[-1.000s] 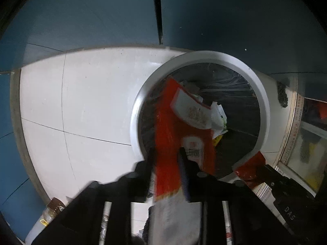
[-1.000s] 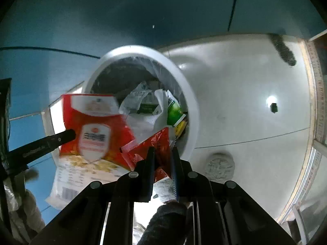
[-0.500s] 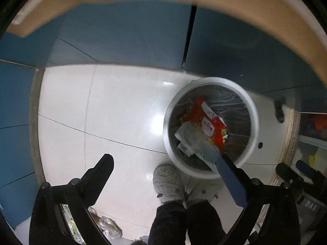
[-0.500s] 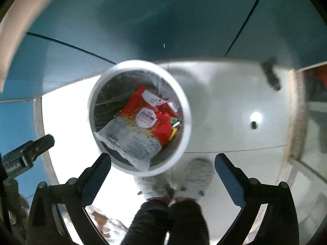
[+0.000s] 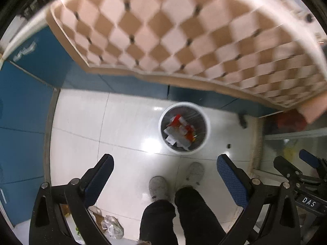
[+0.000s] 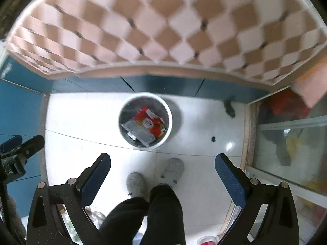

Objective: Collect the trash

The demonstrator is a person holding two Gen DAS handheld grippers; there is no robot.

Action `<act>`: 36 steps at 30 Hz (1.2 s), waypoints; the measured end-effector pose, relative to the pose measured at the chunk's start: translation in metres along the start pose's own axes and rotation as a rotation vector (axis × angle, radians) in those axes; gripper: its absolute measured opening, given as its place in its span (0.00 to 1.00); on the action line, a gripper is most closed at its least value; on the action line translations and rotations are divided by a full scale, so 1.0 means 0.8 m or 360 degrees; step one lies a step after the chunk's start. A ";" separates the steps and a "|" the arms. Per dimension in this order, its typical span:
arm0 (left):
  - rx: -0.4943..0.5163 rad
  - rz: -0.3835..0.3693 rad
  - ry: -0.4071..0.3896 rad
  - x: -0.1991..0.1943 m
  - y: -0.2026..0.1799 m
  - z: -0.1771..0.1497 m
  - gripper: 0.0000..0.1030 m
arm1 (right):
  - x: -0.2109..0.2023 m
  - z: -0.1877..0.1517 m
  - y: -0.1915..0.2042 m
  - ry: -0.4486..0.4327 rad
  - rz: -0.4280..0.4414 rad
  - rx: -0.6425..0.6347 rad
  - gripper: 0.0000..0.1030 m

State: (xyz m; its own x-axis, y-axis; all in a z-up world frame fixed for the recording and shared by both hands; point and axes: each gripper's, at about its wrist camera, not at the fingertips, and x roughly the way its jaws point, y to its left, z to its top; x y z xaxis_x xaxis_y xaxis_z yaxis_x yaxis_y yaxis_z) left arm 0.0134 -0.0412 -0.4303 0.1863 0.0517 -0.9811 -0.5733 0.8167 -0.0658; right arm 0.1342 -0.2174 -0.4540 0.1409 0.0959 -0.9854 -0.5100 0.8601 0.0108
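Observation:
A white round trash bin (image 5: pixel 206 120) stands on the white tiled floor, far below both grippers; it also shows in the right wrist view (image 6: pixel 170 120). Red and silver snack wrappers (image 5: pixel 178 129) lie inside it, also seen in the right wrist view (image 6: pixel 146 127). My left gripper (image 5: pixel 165 170) is open and empty, high above the floor. My right gripper (image 6: pixel 162 168) is open and empty, at a similar height. The right gripper shows at the right edge of the left wrist view (image 5: pixel 300 170).
A table with a tan and pink checked cloth (image 5: pixel 184 30) fills the top of both views, its edge above the bin. The person's legs and grey slippers (image 5: pixel 158 186) stand in front of the bin. Blue cabinets (image 5: pixel 22 102) line the left. Loose plastic trash (image 5: pixel 111 227) lies by the feet.
Both grippers let go of their red wrappers, which dropped into the bin, then opened wide and rose well above the bin, bringing the checked table into view.

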 end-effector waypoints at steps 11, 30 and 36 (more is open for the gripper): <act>0.0167 -0.0201 -0.0264 -0.212 0.021 -0.023 1.00 | -0.268 -0.071 0.039 -0.0258 0.0079 0.0106 1.00; 0.0141 -0.0483 -0.0410 -0.344 -0.001 -0.079 1.00 | -0.437 -0.142 0.045 -0.0417 0.0369 -0.0012 1.00; 0.0149 -0.0481 -0.0438 -0.354 -0.003 -0.085 1.00 | -0.442 -0.144 0.043 -0.0418 0.0408 -0.0066 1.00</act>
State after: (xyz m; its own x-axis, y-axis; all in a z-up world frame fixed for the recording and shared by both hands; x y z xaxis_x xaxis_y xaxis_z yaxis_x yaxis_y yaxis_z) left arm -0.0921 -0.0972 -0.1650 0.5485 -0.0574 -0.8342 -0.3874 0.8667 -0.3143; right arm -0.0310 -0.2797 -0.1245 0.2143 0.4353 -0.8744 -0.5899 0.7712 0.2393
